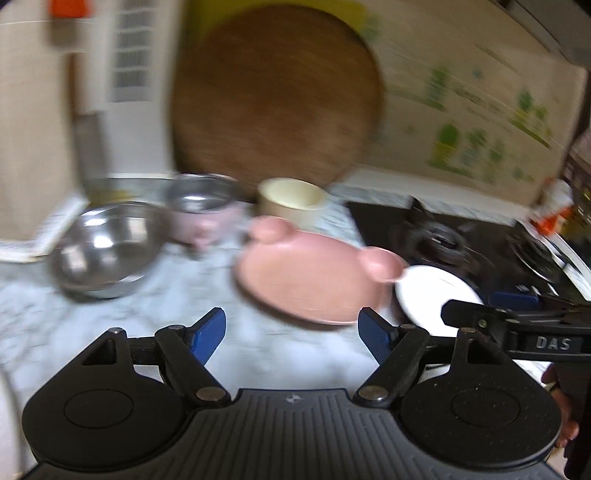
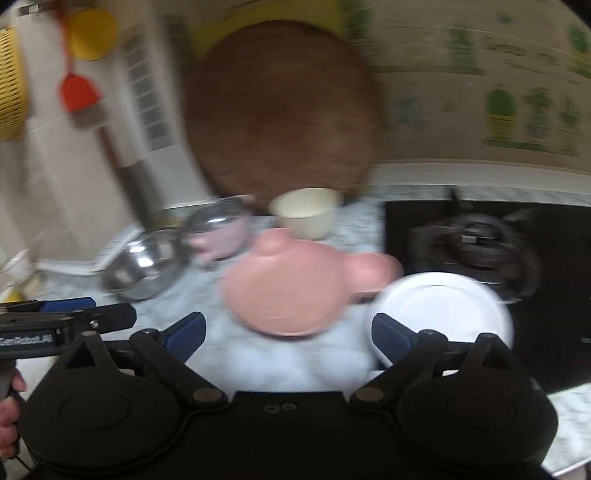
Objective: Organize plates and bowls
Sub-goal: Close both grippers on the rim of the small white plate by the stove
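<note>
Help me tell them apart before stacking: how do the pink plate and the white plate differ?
The pink plate has two round ear-like bumps on its rim; the white plate is a plain circle. The pink plate lies wholly on the marble counter, while the white plate sits at the counter's edge, partly over the black stove. The pink plate looks the larger. Both lie flat, empty and ungripped.

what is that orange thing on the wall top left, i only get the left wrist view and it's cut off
Observer: An orange scoop, hanging just below a round yellow thing.
Operator: is the white plate whole, it's half hidden for me
Observer: Nearly all of it shows here: round, plain white, nothing on it.
Operator: are the right tongs holding anything
Observer: No, they are open and grip nothing.
</note>
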Motion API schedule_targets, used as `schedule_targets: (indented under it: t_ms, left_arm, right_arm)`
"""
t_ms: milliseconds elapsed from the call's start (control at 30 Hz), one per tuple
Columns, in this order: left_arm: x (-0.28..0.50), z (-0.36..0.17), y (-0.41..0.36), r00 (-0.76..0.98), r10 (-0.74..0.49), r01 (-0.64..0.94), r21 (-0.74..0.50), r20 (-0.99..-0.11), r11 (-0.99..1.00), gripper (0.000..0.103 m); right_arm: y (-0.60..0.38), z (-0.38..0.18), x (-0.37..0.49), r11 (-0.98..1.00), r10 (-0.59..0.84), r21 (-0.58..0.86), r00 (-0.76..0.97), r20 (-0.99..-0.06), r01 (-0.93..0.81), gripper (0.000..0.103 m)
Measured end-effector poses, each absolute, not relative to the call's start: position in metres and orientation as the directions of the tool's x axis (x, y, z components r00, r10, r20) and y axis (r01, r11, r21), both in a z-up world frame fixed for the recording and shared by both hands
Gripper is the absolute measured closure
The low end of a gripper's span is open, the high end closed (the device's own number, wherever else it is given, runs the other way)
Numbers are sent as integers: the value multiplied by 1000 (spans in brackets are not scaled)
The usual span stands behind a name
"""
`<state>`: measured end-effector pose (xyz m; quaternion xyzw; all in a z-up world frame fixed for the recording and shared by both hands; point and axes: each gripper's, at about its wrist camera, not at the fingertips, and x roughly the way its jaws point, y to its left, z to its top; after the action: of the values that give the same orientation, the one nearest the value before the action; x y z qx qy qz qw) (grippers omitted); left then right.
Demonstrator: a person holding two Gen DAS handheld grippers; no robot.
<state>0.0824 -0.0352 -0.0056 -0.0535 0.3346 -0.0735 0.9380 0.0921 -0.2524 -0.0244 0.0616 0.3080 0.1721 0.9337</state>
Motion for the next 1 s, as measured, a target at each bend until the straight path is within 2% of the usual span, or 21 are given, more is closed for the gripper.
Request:
schedule_targets:
  t_ms: [200,400,633,733,800,933,1000]
  left_arm:
    - [119,-24,-103,677,-278,234,-159,-681,959,24]
    - [156,-46,-145,594,-320,269,-192,-738,944,25]
    - [186,-63,-173,527,-342,267,-230,-778,936,25]
    - [195,-67,-178,514,-341,246,-245,-787,938,36]
    - [202,-71,-178,506,-340,228,-258,-793,939,40]
    - [212,-76,-178,488,-356,205,-292,-797,934,52]
    - [216,-77,-178,483,-360,198,-302,-798,933,56]
  right_arm:
    - [-311,-43,109,972,231,172,769,-597,-158,7]
    - [-350,-59,131,986,160,145,754,-637,-87,10]
    - [-375,-81,159,985,153,167,698,-700,-49,24]
    - [-380,-88,168,982,166,186,672,-721,-43,29]
    - [-381,-91,173,980,179,194,662,-728,-51,31]
    - [-386,-97,184,976,190,216,642,-743,-39,46]
    - [-390,-100,189,972,198,233,635,-747,-29,51]
